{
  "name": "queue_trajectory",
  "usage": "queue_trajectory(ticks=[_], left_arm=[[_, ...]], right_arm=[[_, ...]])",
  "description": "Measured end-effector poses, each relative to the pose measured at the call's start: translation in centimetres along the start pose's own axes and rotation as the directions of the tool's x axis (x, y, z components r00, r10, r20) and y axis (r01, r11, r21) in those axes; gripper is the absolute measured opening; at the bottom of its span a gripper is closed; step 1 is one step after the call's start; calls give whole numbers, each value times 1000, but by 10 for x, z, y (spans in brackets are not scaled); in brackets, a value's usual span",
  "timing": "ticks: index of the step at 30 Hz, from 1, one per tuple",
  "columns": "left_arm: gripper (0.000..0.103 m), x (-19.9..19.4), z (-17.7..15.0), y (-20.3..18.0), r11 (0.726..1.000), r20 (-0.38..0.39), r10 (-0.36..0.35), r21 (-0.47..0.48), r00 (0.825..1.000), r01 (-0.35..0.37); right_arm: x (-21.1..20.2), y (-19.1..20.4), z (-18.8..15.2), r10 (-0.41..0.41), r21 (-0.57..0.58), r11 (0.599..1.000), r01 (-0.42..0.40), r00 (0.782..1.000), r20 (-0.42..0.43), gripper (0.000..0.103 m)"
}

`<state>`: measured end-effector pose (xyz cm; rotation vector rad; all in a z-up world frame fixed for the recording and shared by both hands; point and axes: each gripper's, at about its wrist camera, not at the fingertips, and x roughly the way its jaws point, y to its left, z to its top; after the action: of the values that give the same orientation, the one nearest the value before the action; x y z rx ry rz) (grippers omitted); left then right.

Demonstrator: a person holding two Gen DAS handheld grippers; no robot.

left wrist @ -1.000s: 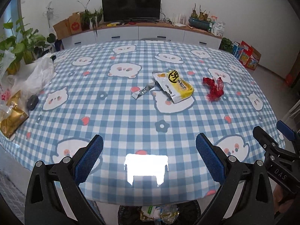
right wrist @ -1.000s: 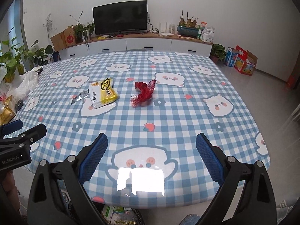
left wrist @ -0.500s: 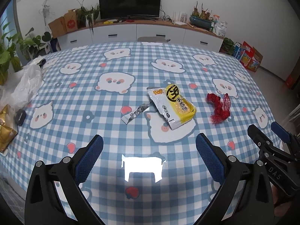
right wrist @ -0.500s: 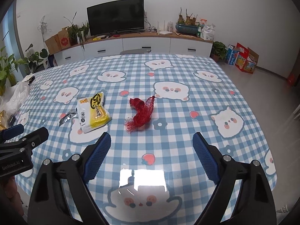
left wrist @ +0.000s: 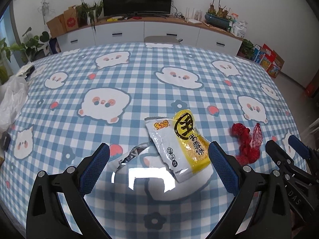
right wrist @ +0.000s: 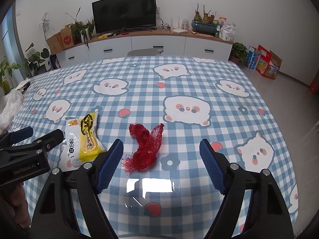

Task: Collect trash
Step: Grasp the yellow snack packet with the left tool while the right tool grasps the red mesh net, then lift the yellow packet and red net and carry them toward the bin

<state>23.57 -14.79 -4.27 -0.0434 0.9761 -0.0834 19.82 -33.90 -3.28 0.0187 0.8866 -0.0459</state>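
While both tools hung over a table point(left wrist: 139, 75) covered in a blue checked cloth with white cartoon animals, the left hand-held gripper point(left wrist: 159, 159) had its blue-padded jaws spread wide and empty. Just past them lay a white and yellow snack packet point(left wrist: 177, 145), flat on the cloth, with a torn silver wrapper point(left wrist: 129, 157) touching its left edge. To the right of the packet, apart from it, sat a crumpled red mesh net point(left wrist: 247, 143).

From the other side, the right hand-held gripper point(right wrist: 161, 157) pointed down at the red mesh net point(right wrist: 146, 147); its jaws were closing, with the lower part of the net between them but neither pad touching it. The snack packet point(right wrist: 83, 137) lay just left of the net. A white plastic bag point(left wrist: 12, 103) rested at the table's far left edge.
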Motion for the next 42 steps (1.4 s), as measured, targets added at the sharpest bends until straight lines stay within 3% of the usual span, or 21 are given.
queue_trajectory(ticks=[11, 18, 24, 28, 31, 39, 42], left_arm=[[97, 40, 10, -17, 1000, -32, -4, 11, 999, 5], [87, 51, 5, -29, 1000, -61, 1, 30, 998, 1], [68, 55, 4, -27, 998, -98, -58, -5, 993, 58], [48, 52, 2, -31, 998, -102, -62, 13, 993, 64], [40, 51, 1, -32, 998, -105, -53, 16, 993, 56], [16, 48, -2, -36, 996, -92, -70, 42, 993, 75], [14, 46, -4, -39, 996, -82, -65, 58, 994, 70]], right_arm=[[38, 7, -1, 41, -6, 999, -42, 997, -63, 56], [43, 6, -2, 44, 2, 999, -44, 996, -71, 42], [45, 10, -3, 59, -5, 998, -60, 995, -82, 32], [46, 15, -3, 67, -11, 998, -68, 994, -83, 23], [46, 17, -3, 71, -13, 997, -72, 994, -87, 19], [53, 15, -5, 61, -2, 998, -61, 993, -102, 22], [56, 17, -6, 70, 2, 998, -70, 992, -106, 19]])
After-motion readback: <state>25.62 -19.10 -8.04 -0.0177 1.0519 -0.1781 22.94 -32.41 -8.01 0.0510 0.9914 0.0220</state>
